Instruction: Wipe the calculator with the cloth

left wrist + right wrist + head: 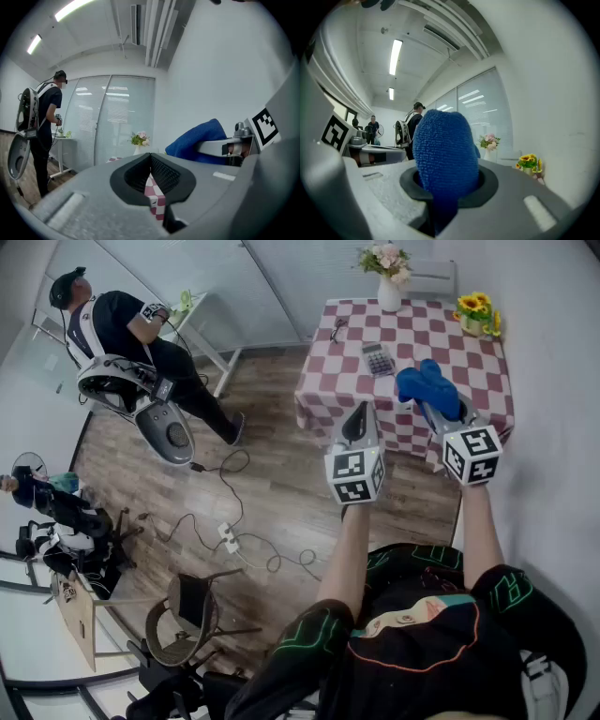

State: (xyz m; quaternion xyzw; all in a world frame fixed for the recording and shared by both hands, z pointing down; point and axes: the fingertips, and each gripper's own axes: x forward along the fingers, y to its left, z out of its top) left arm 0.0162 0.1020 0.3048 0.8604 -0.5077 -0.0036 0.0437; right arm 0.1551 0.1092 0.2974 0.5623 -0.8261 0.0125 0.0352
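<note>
A grey calculator [378, 359] lies on the red-and-white checked table [347, 371], near its middle. My right gripper [433, 407] is shut on a blue cloth [428, 386], held over the table's near right part; in the right gripper view the cloth [444, 154] bulges up between the jaws. My left gripper [360, 418] hangs at the table's near edge, below the calculator, shut with nothing in it. Its closed pads [152, 174] show checked cloth behind them, and the blue cloth [197, 138] is at the right.
A white vase of flowers [388, 276] stands at the table's far edge, a small sunflower pot [476, 313] at its far right. A black cable [336, 329] lies on the table's left. Cords and a power strip [228, 538] cross the wooden floor; a person [141, 329] stands far left.
</note>
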